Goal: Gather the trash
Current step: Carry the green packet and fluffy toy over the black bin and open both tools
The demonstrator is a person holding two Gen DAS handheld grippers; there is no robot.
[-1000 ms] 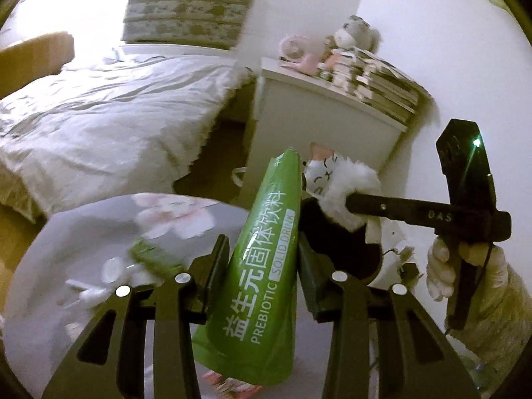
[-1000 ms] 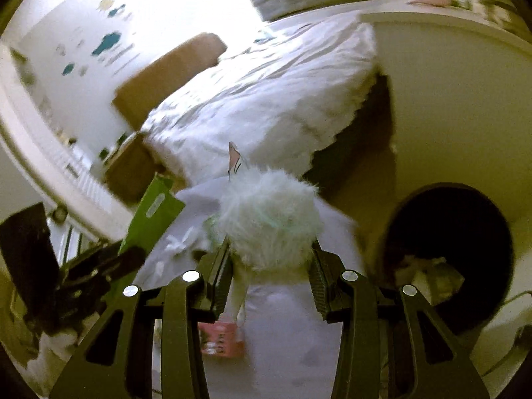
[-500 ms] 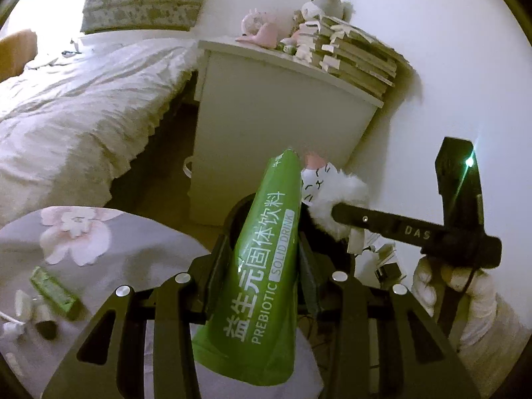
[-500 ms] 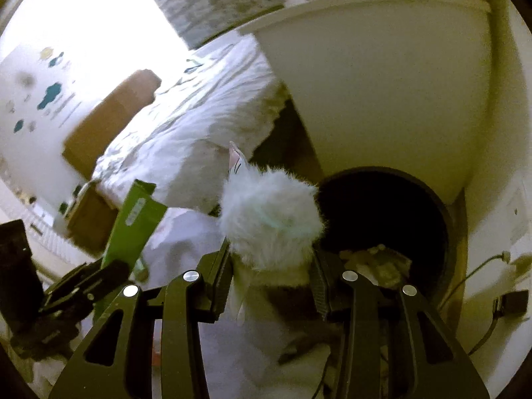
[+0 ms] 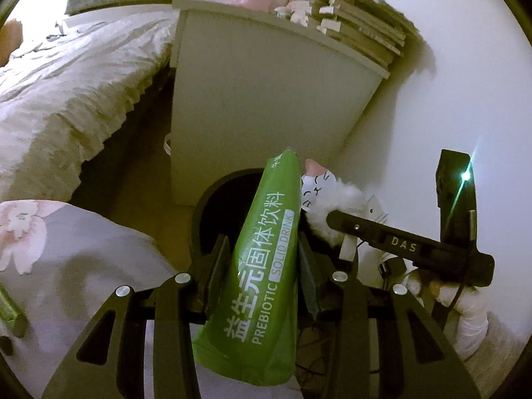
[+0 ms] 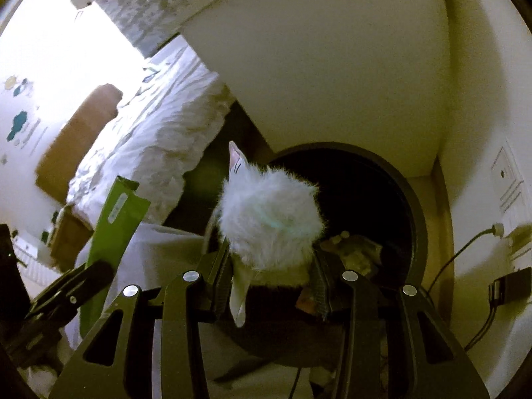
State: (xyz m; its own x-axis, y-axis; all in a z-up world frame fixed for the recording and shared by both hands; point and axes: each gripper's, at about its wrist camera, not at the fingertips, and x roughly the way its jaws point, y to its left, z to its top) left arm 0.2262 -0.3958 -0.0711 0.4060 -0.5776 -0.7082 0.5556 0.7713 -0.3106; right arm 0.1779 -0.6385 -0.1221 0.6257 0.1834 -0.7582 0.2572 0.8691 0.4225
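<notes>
1. Your left tongs (image 5: 262, 262) are clamped on a green drink pouch (image 5: 262, 266), which stands tilted up between the pads.
2. Your right tongs (image 6: 271, 266) are clamped on a white fluffy cat-face item (image 6: 269, 216), with a thin white flap hanging below the fluff.
3. Both loads hang above the open mouth of the dark round bin (image 6: 409, 199), just over its near rim.
4. The bin stands on the floor against the white nightstand (image 5: 266, 99), in the corner by the wall.
5. Crumpled scraps (image 6: 355, 252) already lie inside the bin.
6. The bed (image 5: 66, 83) lies left of the nightstand; books (image 5: 359, 30) are stacked on top of it.
</notes>
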